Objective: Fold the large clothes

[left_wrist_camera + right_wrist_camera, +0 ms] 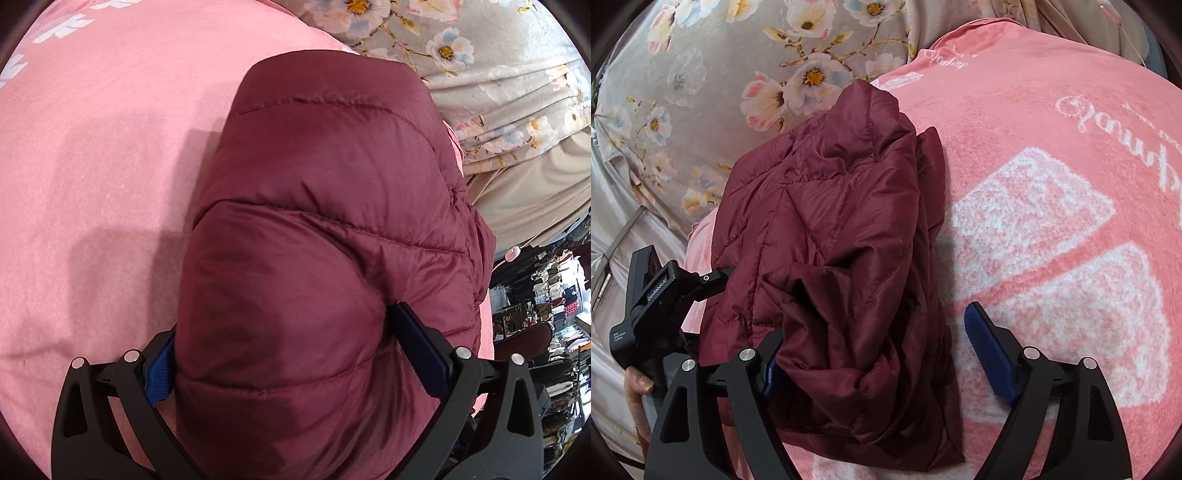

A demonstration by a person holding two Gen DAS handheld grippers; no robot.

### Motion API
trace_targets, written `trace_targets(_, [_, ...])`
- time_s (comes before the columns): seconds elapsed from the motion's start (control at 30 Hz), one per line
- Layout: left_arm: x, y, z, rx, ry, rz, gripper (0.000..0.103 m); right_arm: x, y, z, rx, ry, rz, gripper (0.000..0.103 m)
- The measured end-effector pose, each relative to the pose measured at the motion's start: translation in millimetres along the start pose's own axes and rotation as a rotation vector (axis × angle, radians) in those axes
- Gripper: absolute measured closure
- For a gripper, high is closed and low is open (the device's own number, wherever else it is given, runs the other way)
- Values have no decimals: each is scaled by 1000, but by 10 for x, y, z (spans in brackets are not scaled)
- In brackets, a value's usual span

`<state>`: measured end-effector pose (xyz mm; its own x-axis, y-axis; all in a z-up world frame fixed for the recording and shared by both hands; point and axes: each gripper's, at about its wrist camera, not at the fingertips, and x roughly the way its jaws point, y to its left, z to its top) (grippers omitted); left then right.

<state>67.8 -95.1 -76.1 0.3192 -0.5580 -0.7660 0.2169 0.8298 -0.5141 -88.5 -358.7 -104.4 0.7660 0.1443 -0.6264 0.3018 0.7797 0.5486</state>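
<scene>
A maroon quilted puffer jacket (314, 221) lies folded into a thick bundle on a pink blanket (92, 184). My left gripper (284, 325) stands wide open, and the jacket's puffy near end bulges up between its blue pads, hiding most of the left one. In the right wrist view the jacket (831, 240) lies crumpled, with a loose flap over the left finger of my right gripper (875, 321). That gripper is open: its right pad (990, 354) hangs clear over the blanket (1052, 258). The left gripper's black housing (653, 295) shows at the jacket's far side, held by a hand (635, 384).
A grey floral sheet (498, 74) (701, 92) borders the blanket beyond the jacket. Beige fabric (535, 192) hangs at the bed's edge, with cluttered shelves (546, 314) below it. The blanket carries white printed patterns and lettering (1108, 129).
</scene>
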Motion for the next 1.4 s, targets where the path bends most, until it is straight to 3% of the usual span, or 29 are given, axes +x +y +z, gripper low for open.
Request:
trace_targets(0.2, [5,-71,30,21,9,-7,6,41,33,-17,25,28,56,44])
trace_targets(0.27, [-19,-102,35,38,9,-15,12,33,48,-18,37,29,71,54])
trace_targets(0.33, [-67,-123,33,61,8,-22,23,-9,97,-12,28,16,72,71])
trace_targets(0.43, [-179,-143,51,85,-2,-49,41,-123,216,15,-1,-20,64,81])
trace_targets(0.53, [-310,-204,81,114,-18,-81,57,-282,363,28,-46,-70,47,84])
trace_targets(0.63, [-500,-336,90,164,-45,-123,64,-481,491,58,-79,-121,41,85])
trace_targets(0.87, [-995,-742,1,289,-138,-208,66,-1145,688,125,-160,-284,44,85])
trace_targets(1.07, [-1517,-1043,-203,348,-242,-321,66,-1898,964,135,-324,-490,33,85])
trace_targets(1.27, [-2144,-1298,-469,425,-361,-442,66,-2661,1311,163,-479,-695,91,85])
trace_targets(1.4, [-2719,-1402,-597,485,-489,-502,65,-3019,1639,114,-573,-814,167,85])
